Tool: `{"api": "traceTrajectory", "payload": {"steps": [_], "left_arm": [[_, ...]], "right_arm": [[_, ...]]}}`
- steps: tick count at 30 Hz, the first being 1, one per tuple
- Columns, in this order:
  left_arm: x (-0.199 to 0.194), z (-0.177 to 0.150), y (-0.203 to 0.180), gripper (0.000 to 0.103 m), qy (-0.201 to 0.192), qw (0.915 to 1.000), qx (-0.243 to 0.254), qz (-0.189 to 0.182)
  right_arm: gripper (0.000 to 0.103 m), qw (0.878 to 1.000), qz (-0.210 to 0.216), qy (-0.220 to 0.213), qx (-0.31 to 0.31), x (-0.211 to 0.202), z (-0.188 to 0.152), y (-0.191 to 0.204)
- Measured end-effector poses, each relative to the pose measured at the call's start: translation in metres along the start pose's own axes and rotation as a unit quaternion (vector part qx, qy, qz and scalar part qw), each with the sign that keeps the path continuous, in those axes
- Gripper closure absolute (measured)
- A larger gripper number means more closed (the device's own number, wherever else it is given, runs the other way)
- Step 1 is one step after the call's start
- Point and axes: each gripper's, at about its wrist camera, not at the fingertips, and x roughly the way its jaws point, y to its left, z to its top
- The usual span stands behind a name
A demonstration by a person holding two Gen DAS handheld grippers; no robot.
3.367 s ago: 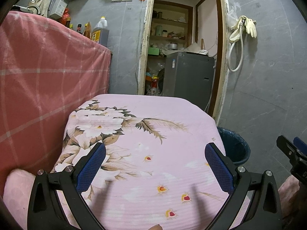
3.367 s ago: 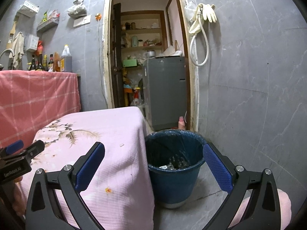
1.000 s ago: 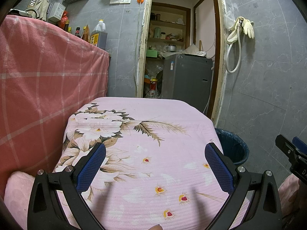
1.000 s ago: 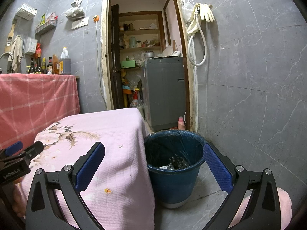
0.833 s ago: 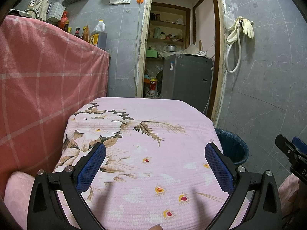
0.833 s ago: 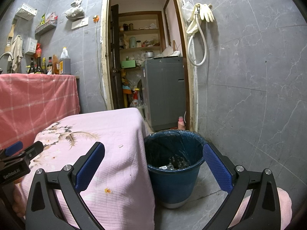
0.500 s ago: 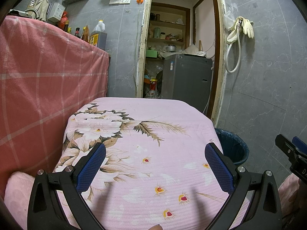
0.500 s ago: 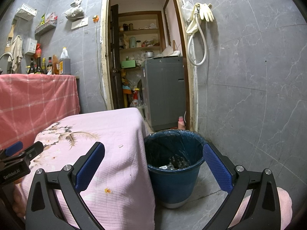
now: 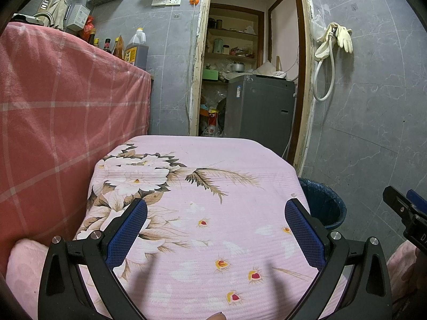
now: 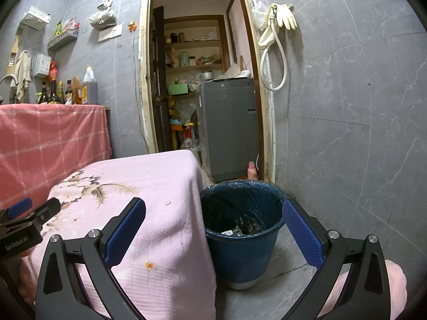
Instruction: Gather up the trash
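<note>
- the blue trash bin (image 10: pixel 241 242) stands upright on the grey floor just beside my pink-covered table's right edge; in my left view only its rim (image 9: pixel 324 200) shows past the table corner.
- it is lined with a dark bag and open-topped.
- dark crumpled trash (image 10: pixel 246 225) lies at its bottom.
- a tiny pale scrap (image 10: pixel 167 203) lies on the cloth near the edge.

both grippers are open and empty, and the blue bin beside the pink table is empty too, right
Not quite. The blue bin is not empty: the right wrist view shows crumpled trash at the bottom of its liner. The rest holds: the left gripper and right gripper both have their jaws wide apart with nothing in them, and the bin stands beside the pink table.
</note>
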Motion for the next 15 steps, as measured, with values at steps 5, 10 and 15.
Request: {"api": "traceTrajectory", "payload": {"steps": [5, 10, 15], "left_arm": [[0.0000, -0.0001, -0.0001, 0.002, 0.000, 1.0000, 0.000, 0.000], [-0.0004, 0.0010, -0.0009, 0.002, 0.000, 1.0000, 0.003, 0.000], [-0.0001, 0.0026, -0.0004, 0.002, 0.002, 1.0000, 0.006, -0.004]], "right_arm": [[0.000, 1.000, 0.000, 0.000, 0.000, 0.0001, -0.0002, -0.0001], [0.000, 1.000, 0.000, 0.000, 0.000, 0.0005, -0.0008, 0.0002], [0.000, 1.000, 0.000, 0.000, 0.001, 0.0004, -0.0008, 0.0006]]}}
